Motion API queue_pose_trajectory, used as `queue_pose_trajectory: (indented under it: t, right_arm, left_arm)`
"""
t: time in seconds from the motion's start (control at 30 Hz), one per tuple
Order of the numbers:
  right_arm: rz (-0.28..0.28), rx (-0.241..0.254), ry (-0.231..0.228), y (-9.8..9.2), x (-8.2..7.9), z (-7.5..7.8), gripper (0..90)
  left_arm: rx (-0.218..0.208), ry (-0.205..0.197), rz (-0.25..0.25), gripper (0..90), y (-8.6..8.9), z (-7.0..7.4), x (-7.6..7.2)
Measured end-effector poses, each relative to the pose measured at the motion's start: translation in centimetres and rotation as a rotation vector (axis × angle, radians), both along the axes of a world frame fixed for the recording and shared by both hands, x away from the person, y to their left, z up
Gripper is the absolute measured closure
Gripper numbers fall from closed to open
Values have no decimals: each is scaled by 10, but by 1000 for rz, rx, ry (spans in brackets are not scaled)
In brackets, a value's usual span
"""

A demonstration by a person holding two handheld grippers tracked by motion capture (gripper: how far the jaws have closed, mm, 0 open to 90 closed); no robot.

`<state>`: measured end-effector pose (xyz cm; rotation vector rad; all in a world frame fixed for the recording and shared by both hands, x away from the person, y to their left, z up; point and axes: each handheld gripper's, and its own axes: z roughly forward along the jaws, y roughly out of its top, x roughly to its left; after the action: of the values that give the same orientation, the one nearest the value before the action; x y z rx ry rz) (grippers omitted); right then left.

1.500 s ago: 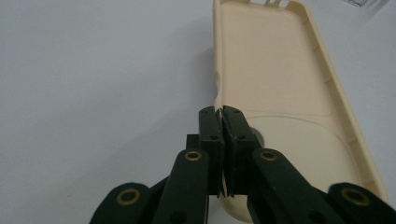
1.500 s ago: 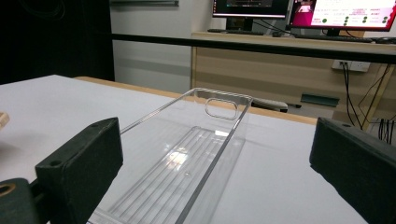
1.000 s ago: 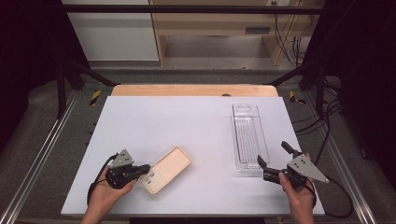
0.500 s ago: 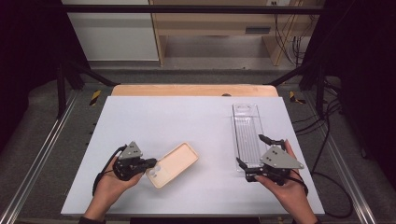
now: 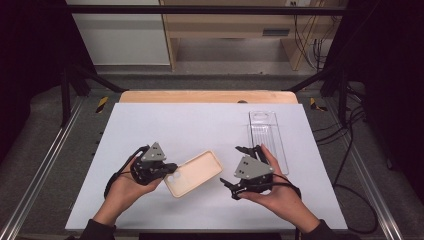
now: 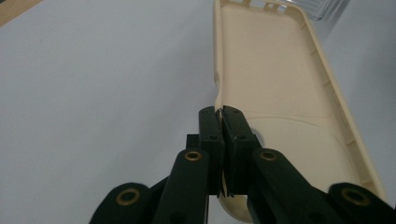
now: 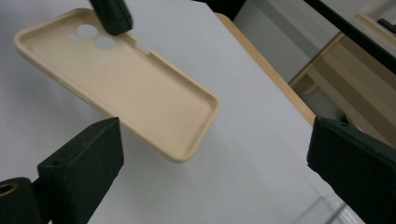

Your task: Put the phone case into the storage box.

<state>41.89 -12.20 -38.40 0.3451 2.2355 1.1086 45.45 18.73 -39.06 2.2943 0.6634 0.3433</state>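
Bright overhead light, dark surrounds, soft shadows

One cream phone case (image 5: pixel 194 173) sits near the middle of the worktop (image 5: pixel 200 125), its open side up. In the right gripper view two round holes and one slot-shaped hole show at its camera end. One clear plastic tray (image 5: pixel 269 137) lies to the right, reaching toward the far edge. Two grippers are over the worktop: one on the left (image 5: pixel 169 169), one on the right (image 5: pixel 234 170), each with two black jaws and one grey three-cornered plate. Two hands hold them.
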Motion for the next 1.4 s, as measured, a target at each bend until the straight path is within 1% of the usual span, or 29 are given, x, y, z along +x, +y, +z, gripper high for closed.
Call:
queue_pose_trajectory:
  t: [0.17, 0.23, 0.27, 0.43, 0.47, 0.53, 0.7, 0.8, 1.03, 1.13, 1.17, 1.2, 1.3, 1.4]
  right_arm:
    - [47, -52, 15, 19, 2, 0, 46]
    - [61, -68, 13, 25, 2, 0, 48]
    - [68, -76, 11, 28, 2, 0, 55]
    - [86, -68, 9, 35, 0, 3, 60]
    - [85, -68, 15, 36, 0, 2, 60]
    - [88, -81, 20, 39, 0, 1, 58]
    - [107, -98, 29, 48, 1, -1, 59]
    - [126, -113, 40, 54, 0, -2, 59]
    - [163, -170, 41, 64, -1, -6, 67]
    - [180, -183, 43, 68, 0, -6, 67]
    - [185, -187, 46, 69, -1, -6, 67]
    - [193, -198, 46, 71, -1, -5, 68]
    - [207, -227, 40, 76, -1, -4, 86]
    - [227, -237, 39, 81, -2, -3, 127]
  left_arm:
    - [60, -2, -27, 876, -10, 3, 2]
    - [78, -1, -41, 876, -12, 4, 2]
    - [79, 2, -45, 875, -13, 4, 2]
    - [99, 20, -55, 876, -12, 4, 4]
    - [104, 20, -54, 876, -13, 5, 4]
    - [116, 21, -63, 876, -15, 6, 4]
    - [162, 16, -86, 875, -23, 11, 4]
    - [175, 17, -89, 876, -25, 13, 5]
    - [193, 21, -91, 875, -26, 14, 6]
    - [199, 22, -89, 875, -26, 16, 7]
    - [209, 21, -91, 875, -26, 17, 8]
    - [210, 20, -93, 875, -26, 18, 8]
    - [214, 16, -93, 876, -25, 20, 7]
    - [213, 16, -89, 875, -24, 22, 7]
